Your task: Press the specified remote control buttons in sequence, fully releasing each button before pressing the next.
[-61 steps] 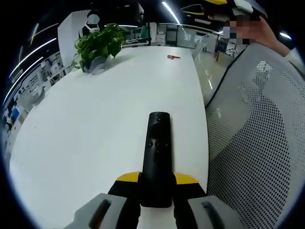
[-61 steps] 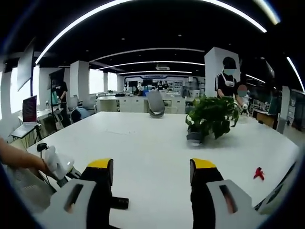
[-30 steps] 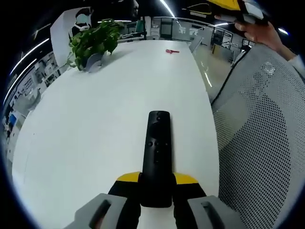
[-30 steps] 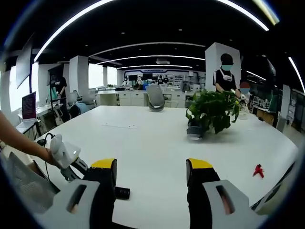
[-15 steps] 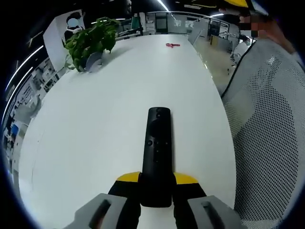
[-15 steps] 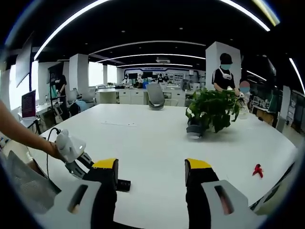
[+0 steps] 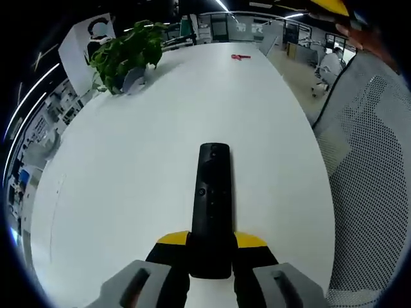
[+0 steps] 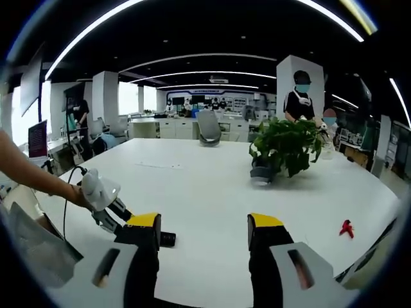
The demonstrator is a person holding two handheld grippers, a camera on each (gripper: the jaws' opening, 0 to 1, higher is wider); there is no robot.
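Note:
A long black remote control [image 7: 212, 199] points away from me over the white table [image 7: 141, 147], its near end clamped between the yellow-tipped jaws of my left gripper [image 7: 211, 245]. Small round buttons show on its upper face. In the right gripper view my right gripper [image 8: 204, 232] stands open above the table, nothing between its jaws. At its left, the left gripper [image 8: 106, 199] is held by a hand, and the remote's far tip [image 8: 167, 239] pokes out beside the left jaw.
A potted green plant [image 7: 125, 54] [image 8: 282, 151] stands on the far part of the table. A small red object [image 7: 241, 57] [image 8: 347, 228] lies near the table edge. A mesh office chair [image 7: 372, 186] sits beside the table on the right. More chairs and desks stand far behind.
The left gripper's camera has shifted over the table, so the chair slides right. In the right gripper view the left gripper and remote have moved in closer. The remote stays clamped.

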